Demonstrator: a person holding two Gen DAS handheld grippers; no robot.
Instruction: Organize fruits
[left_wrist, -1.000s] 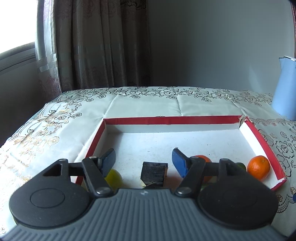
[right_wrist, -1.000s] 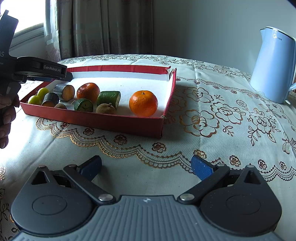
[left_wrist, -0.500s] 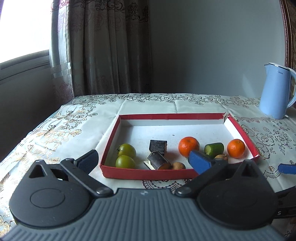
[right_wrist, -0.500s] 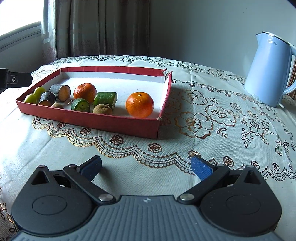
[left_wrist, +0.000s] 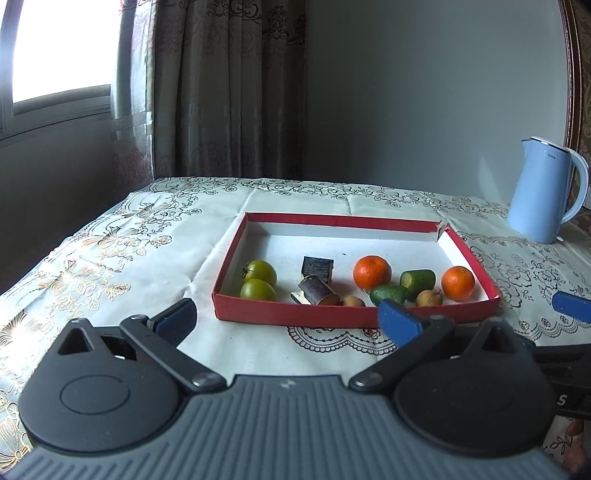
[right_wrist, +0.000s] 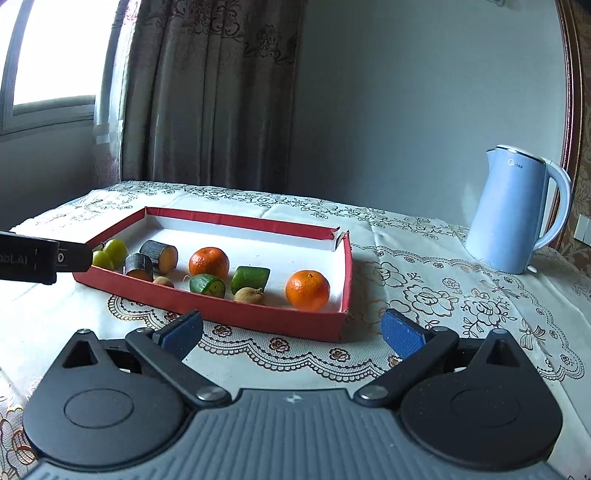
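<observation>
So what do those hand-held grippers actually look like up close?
Each hand-held gripper, left and right, has a grey ribbed body, two round black discs and black linkage arms ending in flat blue pads. Seen side-on from the right camera, the left one's black casing carries white lettering. No cables show.

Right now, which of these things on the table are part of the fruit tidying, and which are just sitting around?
Part of the job:
- red tray
- two oranges
- two green tomatoes
- two cucumber pieces
- two dark sugarcane pieces
- two small brown fruits

Just lying about:
- blue kettle
- floral tablecloth
- curtain
</observation>
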